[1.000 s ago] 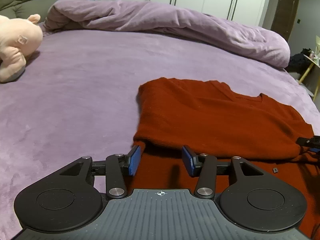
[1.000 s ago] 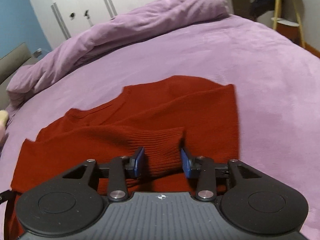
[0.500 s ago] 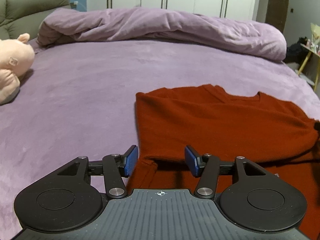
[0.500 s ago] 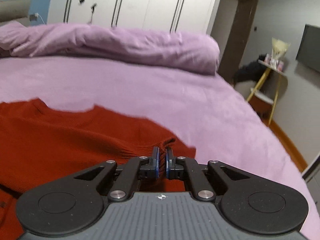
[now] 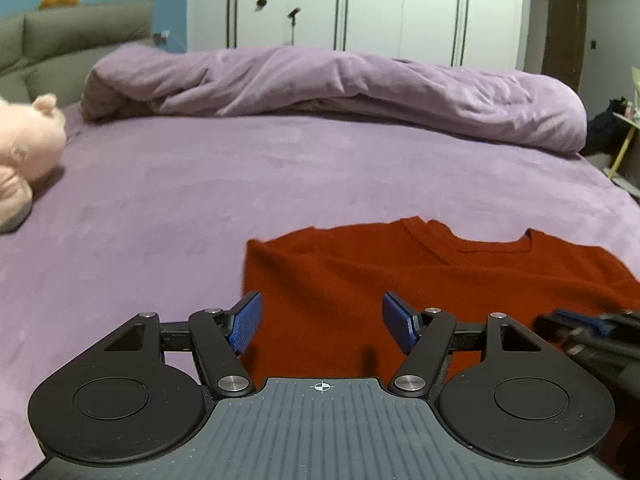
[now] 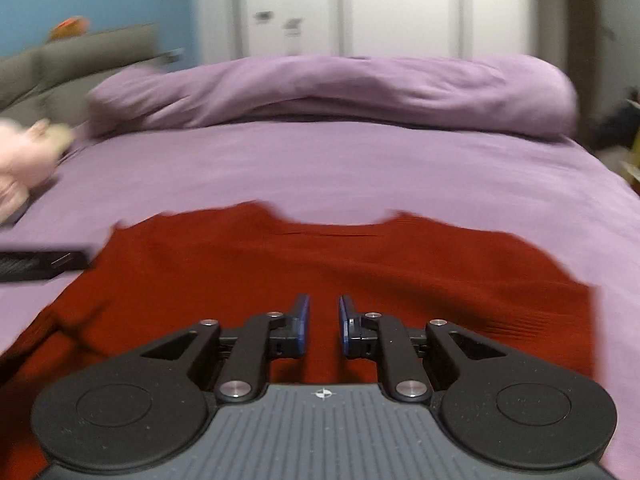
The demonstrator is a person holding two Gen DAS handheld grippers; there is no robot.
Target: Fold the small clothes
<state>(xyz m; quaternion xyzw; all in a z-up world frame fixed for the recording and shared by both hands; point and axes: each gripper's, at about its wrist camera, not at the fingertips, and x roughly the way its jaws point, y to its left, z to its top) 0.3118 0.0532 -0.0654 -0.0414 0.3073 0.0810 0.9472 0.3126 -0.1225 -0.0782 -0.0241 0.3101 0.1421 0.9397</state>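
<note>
A rust-red knit sweater (image 5: pixel 420 280) lies flat on the purple bed, neckline away from me, both sleeves folded in. My left gripper (image 5: pixel 322 326) is open and empty, hovering over the sweater's near left part. My right gripper (image 6: pixel 323 322) is partly open with nothing between its pads, above the sweater (image 6: pixel 320 256) near its middle. The right gripper's tip shows in the left wrist view (image 5: pixel 580 328) at the right edge. The left gripper's body shows in the right wrist view (image 6: pixel 40 264) at the left. The right view is motion-blurred.
A rolled purple duvet (image 5: pixel 340 84) lies across the far side of the bed. A pink plush toy (image 5: pixel 24 152) sits at the left edge. A grey headboard (image 5: pixel 60 40) and white wardrobes (image 5: pixel 360 4) stand behind. A yellow side table (image 5: pixel 624 140) is at the far right.
The right gripper has let go of the sleeve cuff it pinched, opened, and swung left to face the sweater squarely. The left gripper has pulled back and tilted up, still open.
</note>
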